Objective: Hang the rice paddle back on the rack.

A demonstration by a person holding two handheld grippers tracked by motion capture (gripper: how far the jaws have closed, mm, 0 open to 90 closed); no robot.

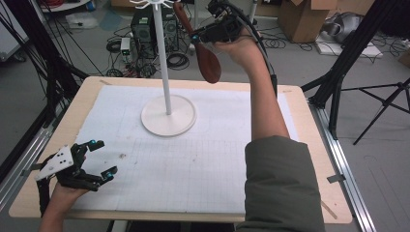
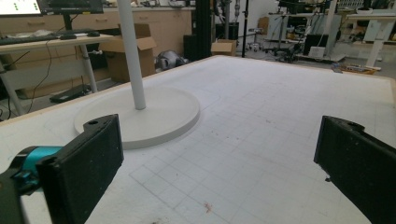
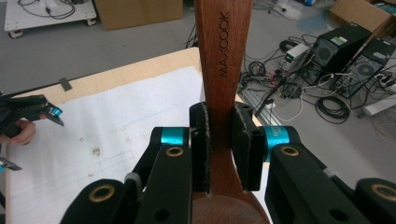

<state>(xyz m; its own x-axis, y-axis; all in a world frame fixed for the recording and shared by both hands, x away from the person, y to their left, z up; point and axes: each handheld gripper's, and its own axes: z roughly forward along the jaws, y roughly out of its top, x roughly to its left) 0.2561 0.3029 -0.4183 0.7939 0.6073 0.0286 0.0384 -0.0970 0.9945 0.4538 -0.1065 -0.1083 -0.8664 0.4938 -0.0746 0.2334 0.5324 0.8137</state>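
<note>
Landmark = white metal hanger stand w/ round flat base (image 1: pixel 168 121) & thin pole, mid-table on the white gridded paper sheet (image 1: pixel 193 169)

Nearest: left gripper (image 1: pixel 99 159) sits at the near-left corner of the table, well apart from the stand's base, low over the paper. Jaws spread wide, nothing btwn them; in the left gripper view the two black pads frame bare paper w/ the base ahead-left. Looks parked, prob. kept out of the way since the job needs one hand only

Farther: right gripper (image 1: pixel 196 38) is up high, just right of the pole & above the base, forearm raised steeply. Jaws clamped on the neck of a dark red-brown wooden spoon (image 1: pixel 209 60) marked MAXCOOK (image 3: pixel 224 44); right gripper view shows both pads pressing the narrow handle just above the bowl. Bowl hangs down, handle end points up toward the white hooks (image 1: pixel 154 4) at the pole top. Grip low on the handle prob. leaves the top end free to hook on; spoon not touching the pole as far as I can tell

Beyond the table: floor w/ PC towers (image 1: pixel 145 29), cables, cardboard boxes
</note>
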